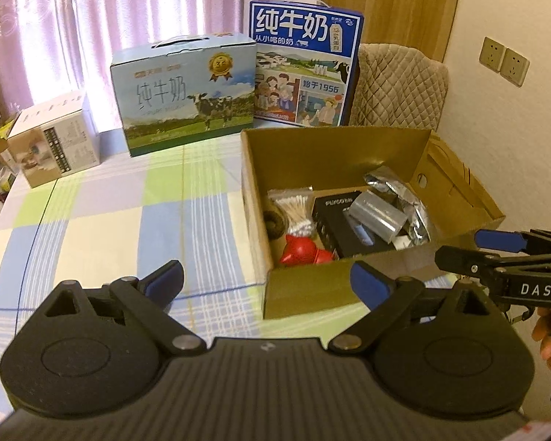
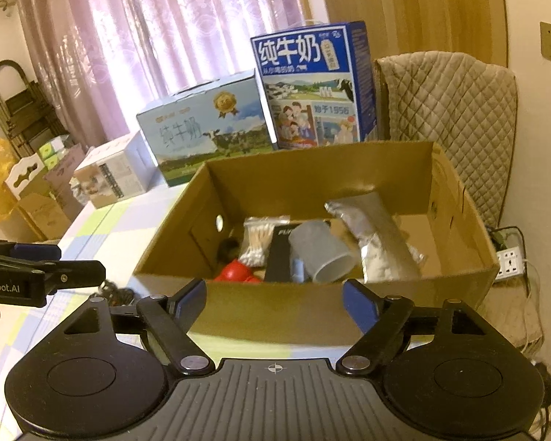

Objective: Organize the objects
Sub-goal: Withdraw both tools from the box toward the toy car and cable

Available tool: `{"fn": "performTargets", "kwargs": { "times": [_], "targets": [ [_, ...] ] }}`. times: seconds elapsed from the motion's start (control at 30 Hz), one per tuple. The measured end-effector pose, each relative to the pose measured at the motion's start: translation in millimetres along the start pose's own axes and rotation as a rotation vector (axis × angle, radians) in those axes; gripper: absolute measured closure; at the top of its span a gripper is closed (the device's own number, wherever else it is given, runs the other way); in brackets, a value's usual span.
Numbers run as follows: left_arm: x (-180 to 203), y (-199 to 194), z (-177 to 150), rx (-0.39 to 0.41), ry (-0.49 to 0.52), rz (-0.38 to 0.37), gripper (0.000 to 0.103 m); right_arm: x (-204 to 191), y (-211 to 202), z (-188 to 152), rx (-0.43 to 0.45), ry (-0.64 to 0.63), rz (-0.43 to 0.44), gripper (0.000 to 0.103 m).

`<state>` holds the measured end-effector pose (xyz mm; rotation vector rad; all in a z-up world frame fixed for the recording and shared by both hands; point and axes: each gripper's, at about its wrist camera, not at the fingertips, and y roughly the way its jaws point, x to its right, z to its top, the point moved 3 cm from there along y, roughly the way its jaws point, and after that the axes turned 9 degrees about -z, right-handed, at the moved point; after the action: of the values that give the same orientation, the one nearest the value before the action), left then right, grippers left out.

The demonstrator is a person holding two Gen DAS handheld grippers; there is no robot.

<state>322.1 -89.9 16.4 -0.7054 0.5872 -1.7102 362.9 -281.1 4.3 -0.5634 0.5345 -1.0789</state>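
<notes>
Cardboard box (image 2: 312,316) of oddments just ahead — both tongs (image 1: 266,283) (image 2: 273,297) wide apart, empty.

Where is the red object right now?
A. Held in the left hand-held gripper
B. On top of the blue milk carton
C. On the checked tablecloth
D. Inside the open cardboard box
D: the red object lies inside the cardboard box, near its front wall, beside the cotton swabs.

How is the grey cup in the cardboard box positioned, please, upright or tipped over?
Tipped over: the grey cup lies on its side inside the cardboard box, its open mouth facing the camera.
</notes>
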Motion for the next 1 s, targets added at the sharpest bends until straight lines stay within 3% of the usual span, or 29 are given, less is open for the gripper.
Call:
{"fn": "performTargets", "kwargs": {
  "times": [0.4,1.0],
  "targets": [
    [-36,-28,-42,-0.043,-0.069,0.06,0.007,-41,-2,-38,-0.079,-0.036,0.053,0.024],
    [-107,-47,-87,-0.087,-0.177,0.141,0.007,-131,34,-68,-0.172,-0.137,0.151,0.024]
  ]
}}
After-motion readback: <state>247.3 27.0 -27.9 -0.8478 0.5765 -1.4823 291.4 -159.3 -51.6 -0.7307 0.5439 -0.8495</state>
